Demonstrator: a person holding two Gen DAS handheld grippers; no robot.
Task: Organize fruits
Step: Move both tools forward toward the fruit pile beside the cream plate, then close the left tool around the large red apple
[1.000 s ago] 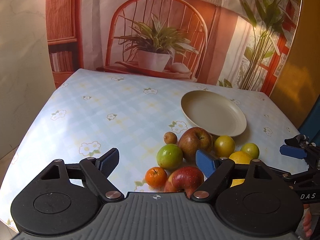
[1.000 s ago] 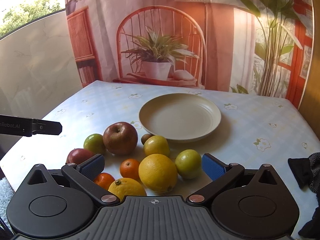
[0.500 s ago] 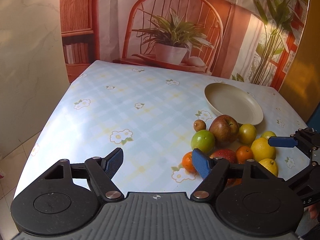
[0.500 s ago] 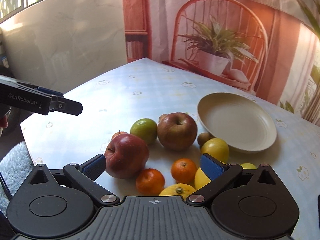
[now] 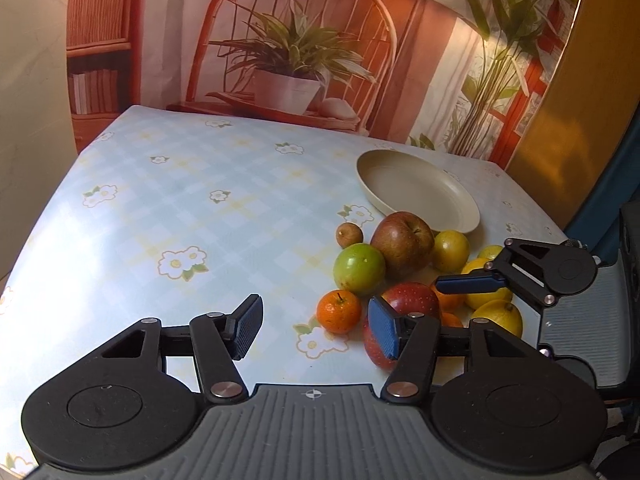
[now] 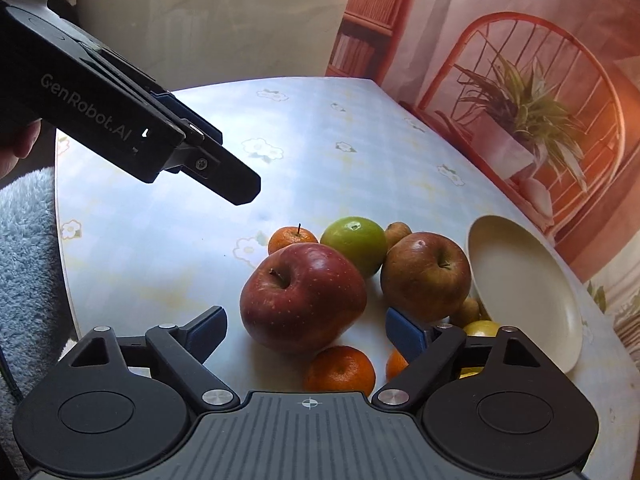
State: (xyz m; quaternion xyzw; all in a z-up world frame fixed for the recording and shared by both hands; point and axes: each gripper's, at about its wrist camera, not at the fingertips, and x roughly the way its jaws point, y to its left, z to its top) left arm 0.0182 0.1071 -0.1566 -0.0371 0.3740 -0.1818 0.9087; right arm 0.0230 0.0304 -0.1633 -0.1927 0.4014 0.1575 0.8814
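A heap of fruit is gathered on the flowered tablecloth (image 5: 168, 216) just in front of an empty cream plate (image 5: 420, 192), which it nearly touches. The right gripper (image 6: 304, 330) is lowered over a large red apple (image 6: 302, 294); its jaws are closing with the apple between them, though the blue pads are not yet seen pressing on the skin. Behind it a green apple (image 6: 354, 242), a brownish apple (image 6: 426, 274) and a small orange (image 6: 292, 238) are packed together. The left gripper (image 5: 316, 326) is held above bare cloth beside the heap, its jaws closing on nothing, a small orange lying just past its right pad
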